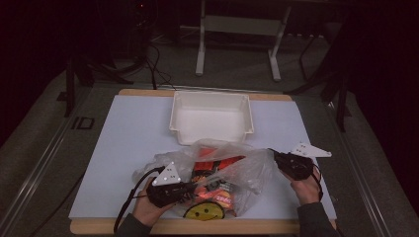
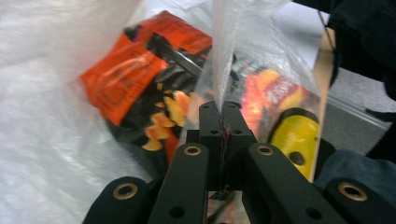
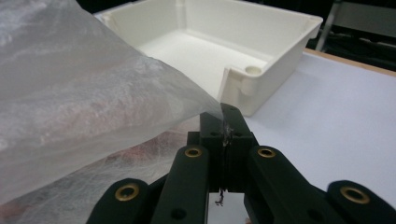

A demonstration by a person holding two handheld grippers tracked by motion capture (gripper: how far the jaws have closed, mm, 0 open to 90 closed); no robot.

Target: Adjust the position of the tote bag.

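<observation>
Tray (image 1: 211, 118) on white table (image 1: 128, 148)

Dim lab or workshop, white-topped workbench (image 1: 128, 143), cables on floor (image 1: 153, 64), metal stand legs (image 1: 200, 54)

The bag (image 1: 222, 163) is thin, clear, crinkled plastic film; inside it, snack packets (image 2: 135, 79) are glossy foil. Beyond the bag, the tray (image 1: 211, 98) is smooth, matt cream plastic. Under the bag, the mat (image 1: 128, 138) looks matt; the table edge (image 1: 173, 227) is wood.
</observation>
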